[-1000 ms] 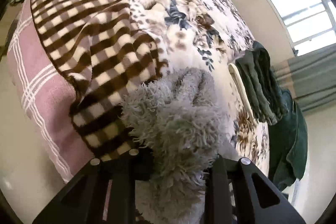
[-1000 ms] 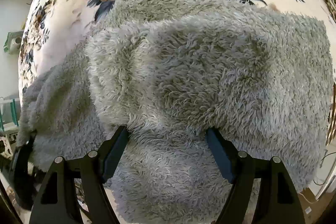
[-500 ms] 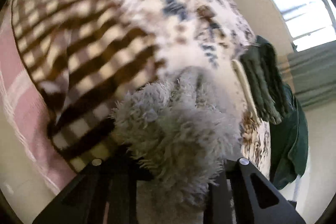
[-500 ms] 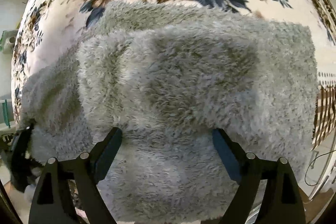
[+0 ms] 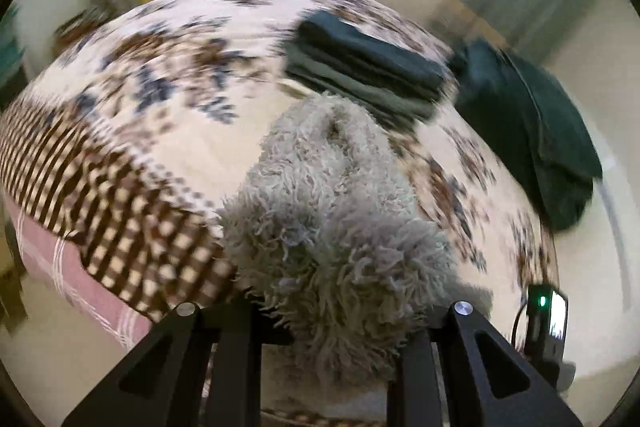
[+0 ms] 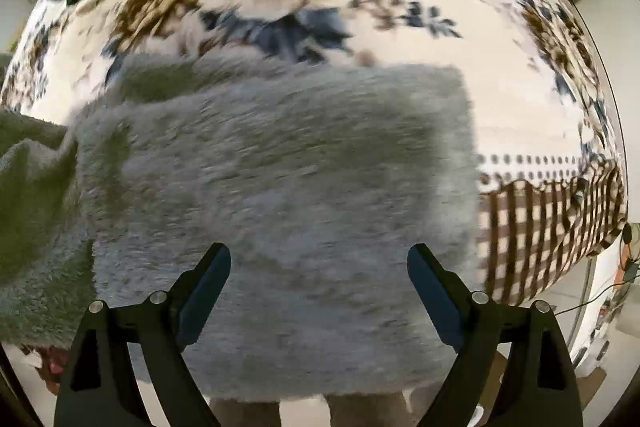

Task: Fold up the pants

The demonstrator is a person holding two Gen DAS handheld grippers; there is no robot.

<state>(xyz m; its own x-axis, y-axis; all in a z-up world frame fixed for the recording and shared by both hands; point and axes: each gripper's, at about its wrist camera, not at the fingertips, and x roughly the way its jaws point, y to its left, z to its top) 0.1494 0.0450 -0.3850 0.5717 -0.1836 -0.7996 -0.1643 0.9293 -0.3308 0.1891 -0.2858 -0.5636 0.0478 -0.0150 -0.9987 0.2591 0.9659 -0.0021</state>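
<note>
1. Pants (image 6: 280, 195) — grey and shaggy, lying folded on the bed's floral blanket (image 6: 500, 75); in the left wrist view a bunched end of them (image 5: 332, 227) rises between that gripper's fingers.
2. Around them: a stack of folded dark green clothes (image 5: 368, 67) sits just beyond the far end of the pants, and a loose dark green garment (image 5: 532, 131) hangs over the bed's far right edge. A brown checked border (image 5: 120, 207) runs along the near left side of the blanket, with a pink plaid sheet (image 5: 60, 267) under it.
3. Left gripper (image 5: 332, 311) is clamped on the thick fleece, which fills the gap between the fingers and blocks the view beyond.
4. Right gripper (image 6: 320, 267) hovers over the flat folded panel with its jaws spread wide and nothing between them.
5. Edges — the panel's right edge (image 6: 470, 167) is straight, with bare blanket to the right and beyond. A small device with a green light (image 5: 546, 311) stands at the right of the left wrist view.
</note>
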